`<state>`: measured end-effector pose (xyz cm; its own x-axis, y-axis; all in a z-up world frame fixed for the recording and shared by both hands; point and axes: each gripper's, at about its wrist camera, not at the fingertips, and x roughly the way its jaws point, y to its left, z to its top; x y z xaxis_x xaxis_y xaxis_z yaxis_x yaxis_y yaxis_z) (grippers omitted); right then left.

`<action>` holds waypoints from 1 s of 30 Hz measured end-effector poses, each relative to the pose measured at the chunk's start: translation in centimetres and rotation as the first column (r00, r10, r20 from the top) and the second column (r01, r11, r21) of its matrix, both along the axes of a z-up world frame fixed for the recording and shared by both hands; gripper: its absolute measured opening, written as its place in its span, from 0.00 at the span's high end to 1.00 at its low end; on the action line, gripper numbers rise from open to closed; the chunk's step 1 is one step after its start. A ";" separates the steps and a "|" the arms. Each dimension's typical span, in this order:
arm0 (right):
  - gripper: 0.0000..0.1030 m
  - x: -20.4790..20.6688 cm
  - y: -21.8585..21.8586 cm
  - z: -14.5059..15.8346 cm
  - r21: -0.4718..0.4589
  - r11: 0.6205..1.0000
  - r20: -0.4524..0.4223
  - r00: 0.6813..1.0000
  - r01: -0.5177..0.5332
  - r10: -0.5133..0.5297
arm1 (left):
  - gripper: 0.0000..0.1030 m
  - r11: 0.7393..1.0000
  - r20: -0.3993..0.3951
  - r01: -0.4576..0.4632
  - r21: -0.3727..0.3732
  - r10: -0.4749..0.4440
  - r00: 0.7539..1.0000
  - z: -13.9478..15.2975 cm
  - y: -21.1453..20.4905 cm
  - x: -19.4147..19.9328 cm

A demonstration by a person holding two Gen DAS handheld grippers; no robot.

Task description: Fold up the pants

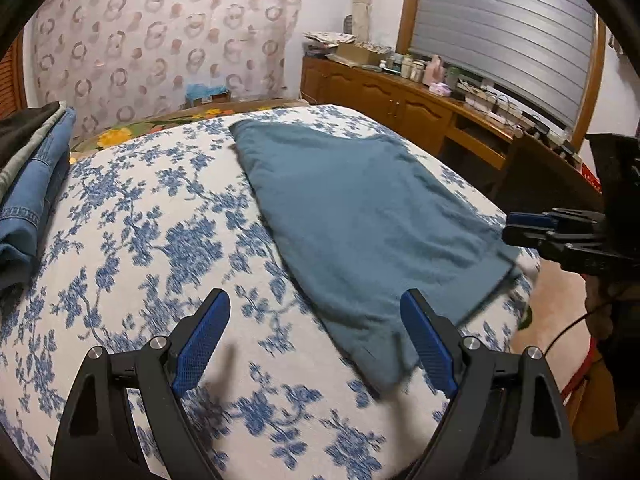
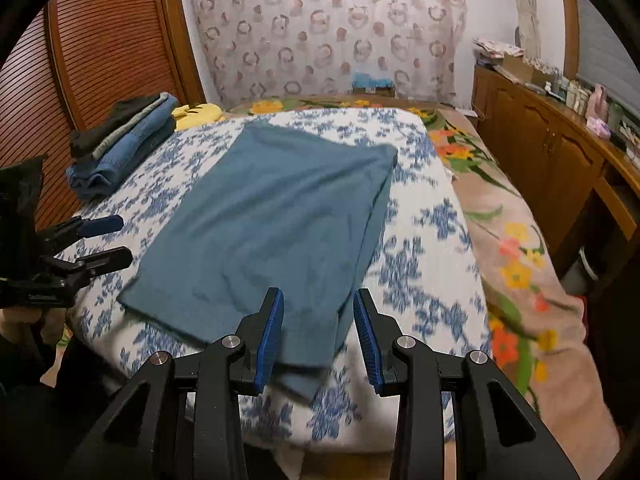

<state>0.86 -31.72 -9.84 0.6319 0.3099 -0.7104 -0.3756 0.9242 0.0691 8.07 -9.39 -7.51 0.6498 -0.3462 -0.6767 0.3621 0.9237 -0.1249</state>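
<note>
Teal pants (image 1: pixel 360 216) lie flat, folded lengthwise, on the blue-flowered bed cover (image 1: pixel 160 240). In the right wrist view the pants (image 2: pixel 272 216) run from the near edge toward the far end. My left gripper (image 1: pixel 316 312) is open and empty, hovering over the pants' near left edge. My right gripper (image 2: pixel 318 308) is open and empty above the pants' near right corner. The right gripper also shows in the left wrist view (image 1: pixel 532 226), and the left gripper shows in the right wrist view (image 2: pixel 112 240), its jaws apart.
A stack of folded jeans and dark clothes (image 2: pixel 124 144) sits at the bed's left side, also visible in the left wrist view (image 1: pixel 32 184). A wooden dresser (image 1: pixel 400 96) with clutter lines the right wall. A flowered blanket (image 2: pixel 512 240) hangs at the bed's right.
</note>
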 end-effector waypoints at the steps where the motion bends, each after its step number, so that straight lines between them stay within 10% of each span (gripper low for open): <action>1: 0.63 -0.1 0.0 -0.1 0.004 1.000 -0.004 1.000 0.002 -0.002 | 0.15 1.000 -0.004 0.007 -0.001 -0.007 1.000 -0.1 -0.2 -0.3; 19: 0.92 -1.3 0.4 -0.3 0.026 0.999 -0.002 1.000 -0.021 0.021 | 0.77 0.993 -0.068 0.105 -0.053 -0.108 0.992 -1.8 -2.0 -1.4; 30: 0.92 -2.5 0.5 -0.2 0.034 0.999 -0.022 0.999 -0.028 0.028 | 0.82 0.992 -0.031 0.101 -0.077 -0.104 0.994 -0.5 -1.4 -2.1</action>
